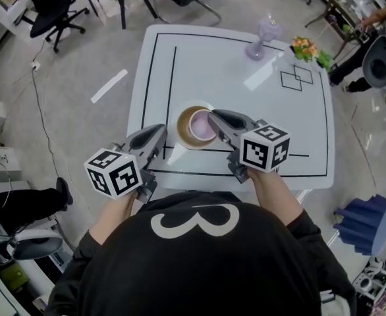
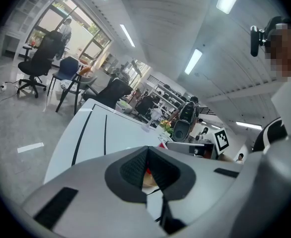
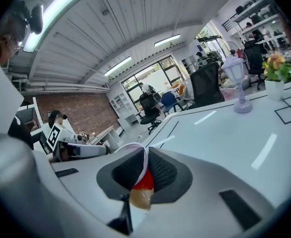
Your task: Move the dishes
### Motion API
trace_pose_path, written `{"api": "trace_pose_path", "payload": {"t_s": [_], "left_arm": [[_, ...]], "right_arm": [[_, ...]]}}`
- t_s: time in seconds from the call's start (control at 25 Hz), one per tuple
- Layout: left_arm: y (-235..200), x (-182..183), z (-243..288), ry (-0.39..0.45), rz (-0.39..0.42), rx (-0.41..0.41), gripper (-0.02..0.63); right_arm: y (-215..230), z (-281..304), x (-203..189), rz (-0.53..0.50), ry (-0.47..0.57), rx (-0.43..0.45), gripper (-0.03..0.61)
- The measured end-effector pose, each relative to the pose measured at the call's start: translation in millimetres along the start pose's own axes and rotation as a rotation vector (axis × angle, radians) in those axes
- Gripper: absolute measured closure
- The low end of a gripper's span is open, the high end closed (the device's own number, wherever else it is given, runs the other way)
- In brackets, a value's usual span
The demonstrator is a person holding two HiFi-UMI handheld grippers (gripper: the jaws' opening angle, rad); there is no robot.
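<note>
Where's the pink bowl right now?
In the head view, the pink bowl is ringed by a brown dish near the front edge of the white table, about centre, with the right gripper clamped on its right rim.

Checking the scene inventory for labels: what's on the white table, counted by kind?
Dishes: 2 (pink bowl nested in brown dish)
Lilac goblet: 1
Potted flowers: 1
Total: 4
</note>
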State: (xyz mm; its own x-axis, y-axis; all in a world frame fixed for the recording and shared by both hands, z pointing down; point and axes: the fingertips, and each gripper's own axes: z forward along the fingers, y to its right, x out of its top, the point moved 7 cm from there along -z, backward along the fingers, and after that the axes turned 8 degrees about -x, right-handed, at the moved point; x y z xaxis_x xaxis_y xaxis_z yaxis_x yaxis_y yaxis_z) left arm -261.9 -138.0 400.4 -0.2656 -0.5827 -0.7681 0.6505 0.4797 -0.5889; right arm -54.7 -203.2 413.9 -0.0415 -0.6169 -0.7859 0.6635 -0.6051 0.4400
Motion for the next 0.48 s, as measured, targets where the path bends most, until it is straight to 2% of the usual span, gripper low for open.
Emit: {"api": "trace_pose_path", "payload": {"t_s": [0.2,0.48], "left_arm": [[-1.8,4.2,2.6,0.018,-0.012,-0.005,0.611],[-1.2,7.4,-0.4,0.033,-0.022,-0.002,0.611]], "right_arm": [[5.1,-13.9,17.2,0.019,0.062,-0.008,0.540],[20.9,-35.1,39.8,0.007,0.117,-0.080,0.538]]}}
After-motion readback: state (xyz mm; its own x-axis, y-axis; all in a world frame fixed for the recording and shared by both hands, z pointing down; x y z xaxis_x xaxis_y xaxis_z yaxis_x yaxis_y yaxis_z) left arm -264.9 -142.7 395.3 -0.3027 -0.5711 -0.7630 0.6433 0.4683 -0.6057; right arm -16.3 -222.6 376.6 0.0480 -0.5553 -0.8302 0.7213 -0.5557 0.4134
